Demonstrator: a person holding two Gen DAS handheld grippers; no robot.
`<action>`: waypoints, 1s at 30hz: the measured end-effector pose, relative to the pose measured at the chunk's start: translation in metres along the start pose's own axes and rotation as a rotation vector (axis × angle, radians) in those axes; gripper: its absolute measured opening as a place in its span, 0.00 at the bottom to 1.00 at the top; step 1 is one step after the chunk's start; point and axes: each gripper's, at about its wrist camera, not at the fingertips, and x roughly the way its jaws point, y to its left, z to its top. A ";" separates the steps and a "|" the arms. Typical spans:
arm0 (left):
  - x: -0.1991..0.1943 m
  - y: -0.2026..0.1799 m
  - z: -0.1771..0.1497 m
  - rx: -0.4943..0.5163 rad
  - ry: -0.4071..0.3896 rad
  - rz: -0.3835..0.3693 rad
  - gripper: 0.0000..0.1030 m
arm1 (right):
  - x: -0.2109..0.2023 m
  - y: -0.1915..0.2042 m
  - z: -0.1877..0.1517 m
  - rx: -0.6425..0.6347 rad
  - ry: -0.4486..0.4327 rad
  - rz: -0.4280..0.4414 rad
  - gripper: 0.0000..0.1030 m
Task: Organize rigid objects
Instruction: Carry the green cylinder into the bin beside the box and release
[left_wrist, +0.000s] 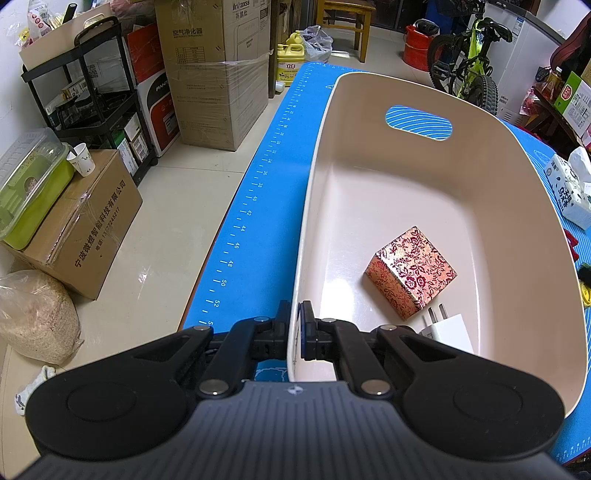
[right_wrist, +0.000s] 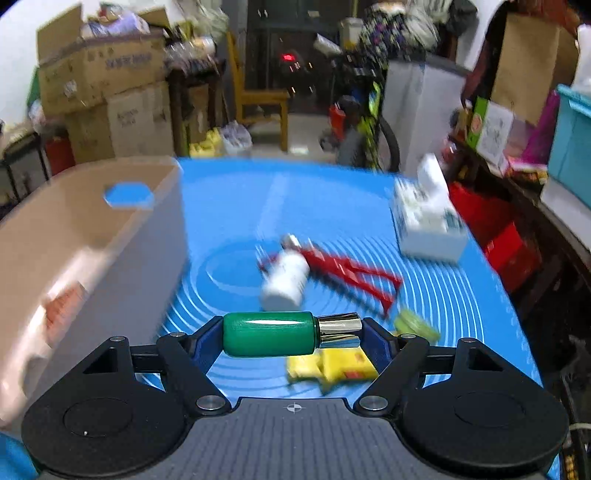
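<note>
My left gripper (left_wrist: 294, 325) is shut on the near left rim of a beige plastic basket (left_wrist: 314, 184), one finger outside and one inside. In the basket lie a red floral box (left_wrist: 412, 271) and a white plug charger (left_wrist: 445, 330). My right gripper (right_wrist: 291, 334) is shut on a green cylinder with a silver metal end (right_wrist: 269, 334), held crosswise above the blue mat (right_wrist: 332, 206). The basket (right_wrist: 74, 236) is to its left. On the mat ahead lie a white bottle (right_wrist: 286, 277), red pliers (right_wrist: 351, 271), a yellow object (right_wrist: 332, 367) and a green round object (right_wrist: 415, 323).
A white tissue pack stands at the mat's right side (right_wrist: 424, 218) and shows in the left wrist view (left_wrist: 570, 188). Cardboard boxes (left_wrist: 218, 70), a black rack (left_wrist: 92, 92) and a child's bike (left_wrist: 469, 59) stand on the floor beyond the table. The right wrist view is motion-blurred.
</note>
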 end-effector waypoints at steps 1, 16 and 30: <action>0.000 0.000 0.000 0.000 0.000 0.000 0.07 | -0.005 0.005 0.006 0.000 -0.024 0.017 0.77; 0.000 0.000 0.000 0.000 0.000 0.000 0.07 | -0.023 0.094 0.046 -0.189 -0.089 0.218 0.77; 0.000 -0.001 0.000 0.001 0.000 0.001 0.06 | 0.002 0.164 0.024 -0.429 0.110 0.290 0.77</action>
